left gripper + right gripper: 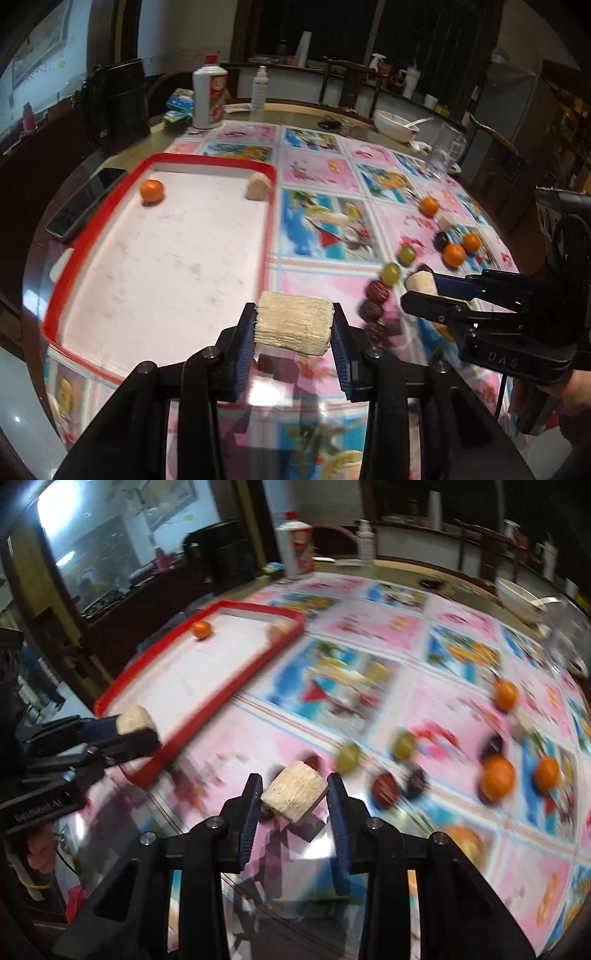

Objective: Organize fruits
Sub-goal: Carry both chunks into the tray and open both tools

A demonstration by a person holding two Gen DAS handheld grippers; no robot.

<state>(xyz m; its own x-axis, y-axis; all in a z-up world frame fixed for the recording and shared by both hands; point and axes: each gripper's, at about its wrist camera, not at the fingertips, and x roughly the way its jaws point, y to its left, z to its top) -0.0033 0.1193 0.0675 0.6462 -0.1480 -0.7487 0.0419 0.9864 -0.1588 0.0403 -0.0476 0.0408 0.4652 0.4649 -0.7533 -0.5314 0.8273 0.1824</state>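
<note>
Already both tools are loaded: the left gripper [293, 325] is pinching a pale fibrous chunk [291, 322], likely peeled sugarcane, across its ends, and the right gripper [295, 797] is pinching a second pale chunk [294, 791], tilted between its blue pads. In the left wrist view the held piece hangs over the flowered tablecloth [325, 225] just off the near right corner of the red-rimmed tray [266, 229], while the right gripper shows at 3 o'clock, off to the right of the tray.

Inside the tray an orange [151, 190] sits near the far left corner at 10 o'clock and another pale piece [257, 187] rests against the far right corner at 12 o'clock. Loose fruit waits on the cloth at 2 to 3 o'clock: oranges [454, 254], green grapes [390, 272] and dark red fruits [377, 291], blurred by motion.

By my reading the step in hand is the carry to the tray, both pieces lifted and neither set down. Next the left tool needs to travel toward 11 o'clock, clear the red rim, lower beside the matching pale piece and spread; the right should follow the same route without crossing its partner. A phone [86, 201] lies just outside the tray's left rim, well off that path
</note>
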